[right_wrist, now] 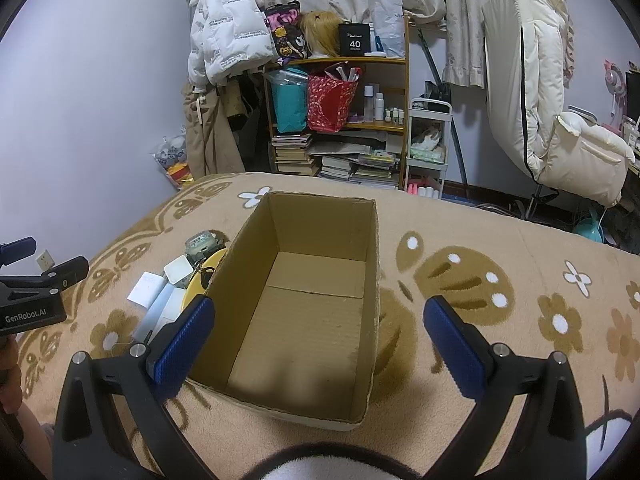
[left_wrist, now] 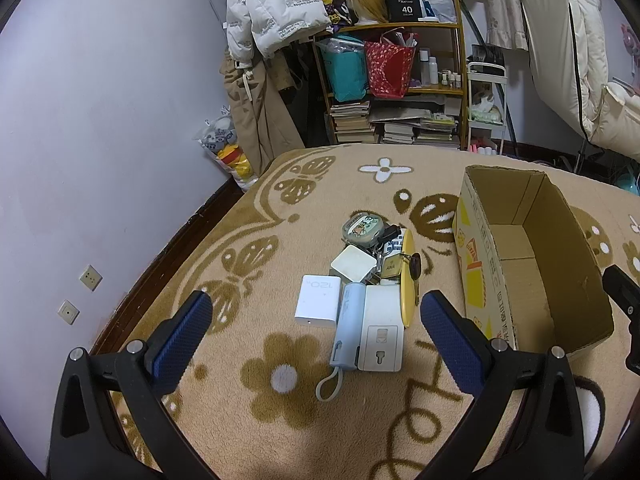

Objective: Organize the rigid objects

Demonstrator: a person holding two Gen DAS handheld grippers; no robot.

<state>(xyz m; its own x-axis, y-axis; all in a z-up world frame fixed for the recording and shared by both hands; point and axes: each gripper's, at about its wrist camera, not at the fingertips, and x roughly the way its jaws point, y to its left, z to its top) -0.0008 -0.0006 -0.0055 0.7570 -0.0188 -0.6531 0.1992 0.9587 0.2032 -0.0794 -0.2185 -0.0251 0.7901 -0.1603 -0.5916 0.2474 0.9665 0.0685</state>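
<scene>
- Left gripper [left_wrist: 316,320] is held wide open and empty, hovering over the pile, probably lined up for a first pick.
- Right gripper [right_wrist: 318,324] is spread wide too, nothing gripped, parked above the cardboard box [right_wrist: 372,264].
- Pile sits mid-blanket [left_wrist: 200,380]: white charger [left_wrist: 318,300], blue power bank [left_wrist: 349,326], wall adapter [left_wrist: 381,330], all touching.
- Box is kept just beside the pile, presumably for short drops, and it's empty so far.

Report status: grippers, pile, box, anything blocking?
Left gripper open over the pile, right gripper open above the cardboard box. Box empty. White charger, blue power bank, adapter unsorted on blanket. Nothing blocking.
</scene>
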